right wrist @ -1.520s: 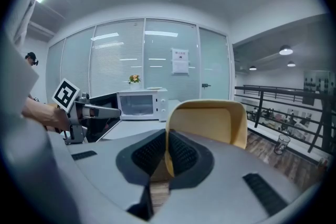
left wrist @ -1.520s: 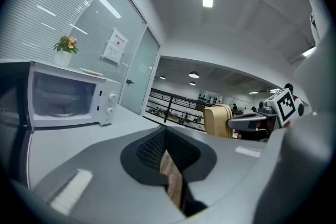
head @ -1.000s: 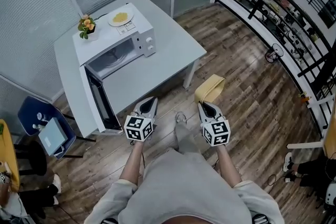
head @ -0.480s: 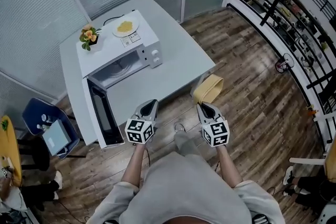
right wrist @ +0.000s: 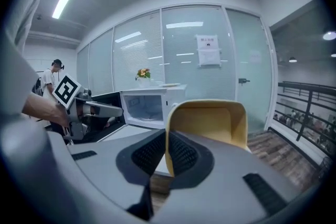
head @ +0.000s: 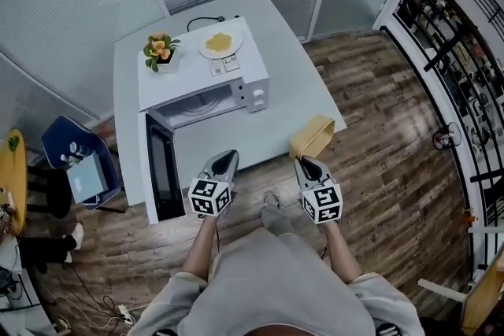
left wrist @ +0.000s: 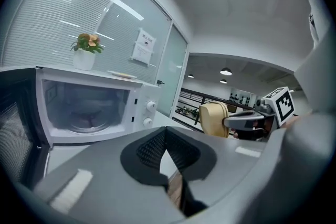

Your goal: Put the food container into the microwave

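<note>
Before us, the white table carries the white microwave, whose door is swung wide open towards us. Our right gripper pinches one wall of the yellow food container, held in the air by the table's near edge. Our left gripper has its jaws pressed together on nothing. A plate and potted flowers sit atop the microwave.

Yellow food container tipped on its side, rim clamped in right gripper; white microwave, door open, on bench.
</note>
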